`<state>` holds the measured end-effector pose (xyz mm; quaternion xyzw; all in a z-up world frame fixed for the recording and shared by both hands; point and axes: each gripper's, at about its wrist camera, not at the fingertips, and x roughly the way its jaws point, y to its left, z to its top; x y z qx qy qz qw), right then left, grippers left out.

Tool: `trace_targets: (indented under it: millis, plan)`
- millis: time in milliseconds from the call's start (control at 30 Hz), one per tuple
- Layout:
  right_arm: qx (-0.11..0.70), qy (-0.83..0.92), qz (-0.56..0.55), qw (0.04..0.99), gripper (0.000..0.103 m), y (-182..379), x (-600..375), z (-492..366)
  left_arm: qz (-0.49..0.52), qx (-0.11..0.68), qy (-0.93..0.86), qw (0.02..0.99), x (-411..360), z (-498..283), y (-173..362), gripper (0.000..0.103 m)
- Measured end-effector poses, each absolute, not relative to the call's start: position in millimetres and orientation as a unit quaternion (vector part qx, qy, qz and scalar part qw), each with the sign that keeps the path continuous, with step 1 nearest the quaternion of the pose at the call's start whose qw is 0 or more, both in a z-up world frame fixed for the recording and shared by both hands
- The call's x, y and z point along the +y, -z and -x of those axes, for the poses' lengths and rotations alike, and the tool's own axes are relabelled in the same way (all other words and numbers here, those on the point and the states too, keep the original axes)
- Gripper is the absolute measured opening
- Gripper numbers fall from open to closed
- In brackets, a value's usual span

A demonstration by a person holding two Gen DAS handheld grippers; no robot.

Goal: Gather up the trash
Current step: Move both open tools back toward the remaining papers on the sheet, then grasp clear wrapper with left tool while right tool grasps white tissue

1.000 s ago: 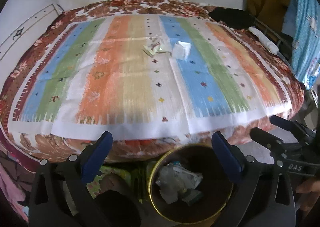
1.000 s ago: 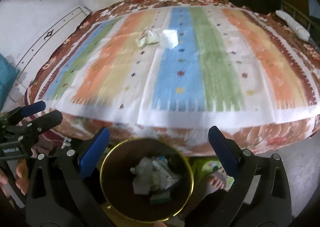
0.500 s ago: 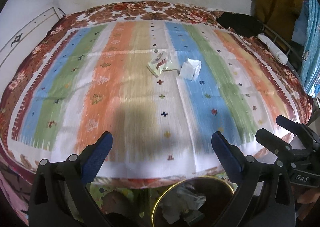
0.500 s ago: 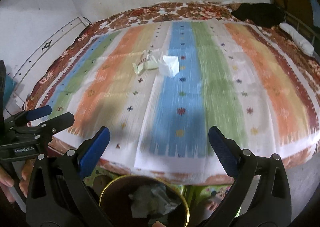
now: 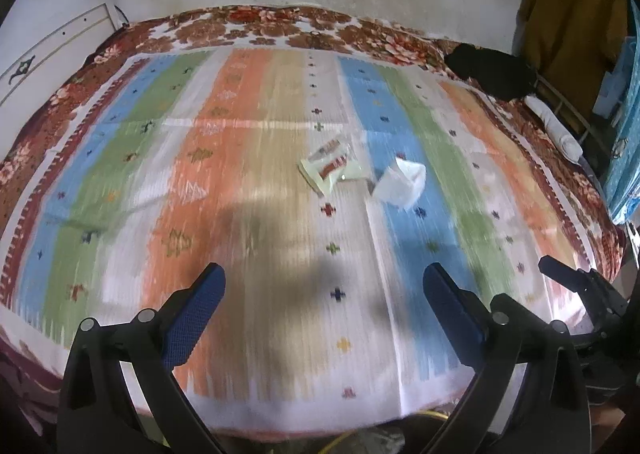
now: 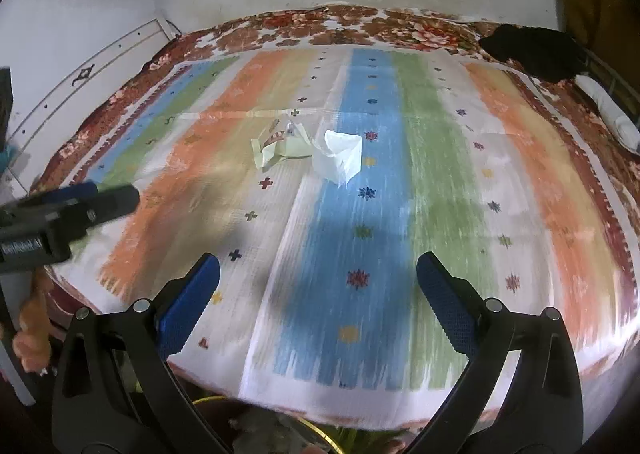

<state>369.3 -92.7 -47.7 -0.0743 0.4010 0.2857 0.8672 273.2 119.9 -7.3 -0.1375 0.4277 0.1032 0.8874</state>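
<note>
While both claws gape empty, left claw (image 5: 324,290), right claw (image 6: 318,274), wrapper (image 5: 330,168) beside tissue (image 5: 402,182)

Little legible. On the side of the left gripper (image 6: 68,214), at the left edge of the right wrist view, a white printed label, blurred, seemingly beginning "Gen" and ending "AI", the middle letters not readable. On the pale green wrapper (image 5: 332,168) lying mid-bed beside the crumpled white tissue (image 5: 400,182), a red-brown printed band, lettering too smeared to read. On the striped bedspread (image 5: 248,182), only small cross and star motifs, no writing.
</note>
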Motion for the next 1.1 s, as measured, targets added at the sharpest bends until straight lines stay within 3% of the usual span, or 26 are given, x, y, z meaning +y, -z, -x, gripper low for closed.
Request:
trace_targets:
  millis: [867, 1100]
  plan:
    - [0.45, -0.266, 0.07, 0.85, 0.093, 107, -22, -493, 0.193, 0.463, -0.104, 0.859, 170, -398, 69, 0.095]
    - [0.46, -0.258, 0.058, 0.848, 0.081, 124, -11, -519, 0.218, 0.469, -0.102, 0.85, 176, -428, 87, 0.093]
